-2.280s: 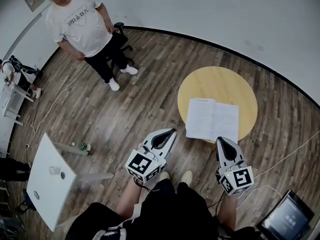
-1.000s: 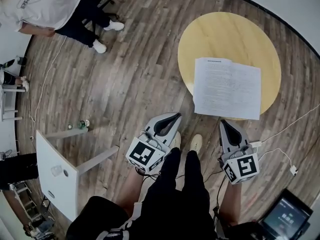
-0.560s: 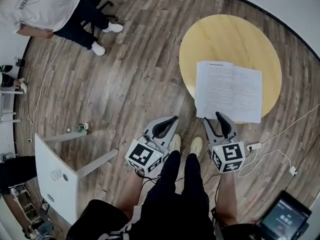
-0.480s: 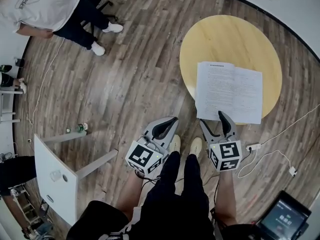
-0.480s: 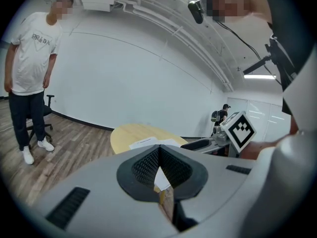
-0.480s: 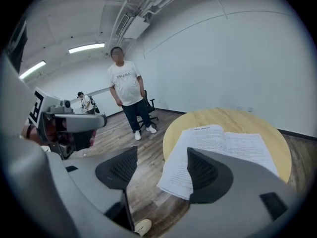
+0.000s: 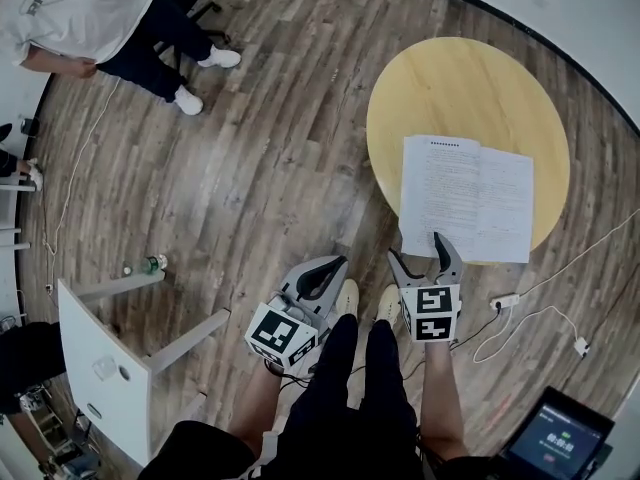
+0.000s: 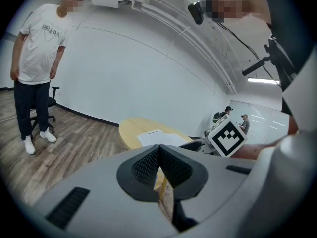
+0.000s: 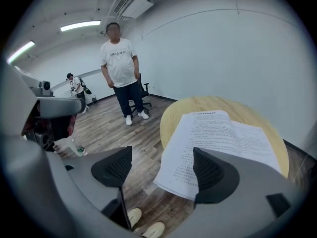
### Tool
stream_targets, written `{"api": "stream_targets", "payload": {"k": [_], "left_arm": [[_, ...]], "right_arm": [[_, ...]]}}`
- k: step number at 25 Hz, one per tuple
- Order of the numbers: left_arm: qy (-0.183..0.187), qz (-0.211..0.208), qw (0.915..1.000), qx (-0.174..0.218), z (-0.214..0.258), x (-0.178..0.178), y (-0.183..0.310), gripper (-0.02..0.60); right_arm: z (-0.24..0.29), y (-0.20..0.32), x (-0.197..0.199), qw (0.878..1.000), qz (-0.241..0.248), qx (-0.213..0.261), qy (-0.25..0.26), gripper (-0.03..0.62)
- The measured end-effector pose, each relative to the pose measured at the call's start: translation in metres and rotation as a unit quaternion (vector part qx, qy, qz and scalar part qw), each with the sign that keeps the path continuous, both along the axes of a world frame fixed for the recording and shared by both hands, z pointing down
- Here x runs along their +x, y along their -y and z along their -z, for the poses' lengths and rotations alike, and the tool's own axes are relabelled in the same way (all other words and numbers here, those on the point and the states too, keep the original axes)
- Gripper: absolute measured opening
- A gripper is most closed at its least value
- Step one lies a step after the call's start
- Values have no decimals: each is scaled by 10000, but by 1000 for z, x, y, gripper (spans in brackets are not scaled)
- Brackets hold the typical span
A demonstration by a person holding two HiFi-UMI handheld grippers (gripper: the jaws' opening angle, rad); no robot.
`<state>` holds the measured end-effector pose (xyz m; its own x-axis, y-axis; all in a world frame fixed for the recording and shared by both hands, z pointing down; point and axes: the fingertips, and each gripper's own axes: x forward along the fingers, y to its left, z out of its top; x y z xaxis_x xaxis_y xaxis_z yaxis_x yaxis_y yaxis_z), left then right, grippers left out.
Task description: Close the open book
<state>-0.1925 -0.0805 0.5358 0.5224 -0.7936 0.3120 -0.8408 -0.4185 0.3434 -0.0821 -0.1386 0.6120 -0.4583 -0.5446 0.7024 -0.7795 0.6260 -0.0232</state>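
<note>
Grey right gripper (image 7: 415,248) angled down, jaws opening empty; left gripper (image 7: 341,262) jaws together.

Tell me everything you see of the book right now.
The book lies open and flat on the round yellow table, with two white pages of printed text facing up. It looks thin, like paper throughout. Its near edge overhangs the table rim toward the person. Only the table visibly touches it. The right gripper, jaws opening, hovers at its near left corner with no grip on the paper.

Left gripper (image 7: 340,262) and right gripper (image 7: 416,248) were grey (black pads (image 9: 115,170), marker cubes (image 7: 431,313)); trousers (image 7: 350,393) were black, shoes (image 7: 347,298) pale.
</note>
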Motion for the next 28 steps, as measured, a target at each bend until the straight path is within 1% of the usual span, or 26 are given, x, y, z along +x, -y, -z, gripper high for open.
{"api": "stream_targets", "payload": {"k": [2,5,6,9,11,15,20,25,28], "left_arm": [[-82,-2,9999,-78,-10,-4,-3,-2],[-214,24,9996,-180,-24,-7,-5,-2],[-238,25,9995,-205,-28,-8,-6,-2],[-322,34,9991,-290,-37,-11,-9,-2],[-392,67,9985,-365,-45,-15,-11,-2],[-455,137,9978,-470,-57,-23,-10,-2],[-522,193,9970,-534,-56,-29,-7,-2],[-546,123,9970,-531,-55,-27,-6,-2],[-561,183,9967,-549,-54,-29,-6,-2]], "right_arm": [[-6,2,-3,9997,-46,47,-228,364],[-21,3,-4,9991,-112,-23,-420,364],[-27,3,-4,9986,-118,-48,-506,397],[-44,2,-2,9968,-103,-110,-789,399],[-55,1,-2,9962,-128,-215,-837,399],[-72,1,5,9948,-347,-402,-872,399],[-72,4,5,9924,-295,-339,-1145,397],[-72,1,6,9862,-266,-170,-1623,397],[-70,3,7,9846,-330,-124,-1713,396]]}}
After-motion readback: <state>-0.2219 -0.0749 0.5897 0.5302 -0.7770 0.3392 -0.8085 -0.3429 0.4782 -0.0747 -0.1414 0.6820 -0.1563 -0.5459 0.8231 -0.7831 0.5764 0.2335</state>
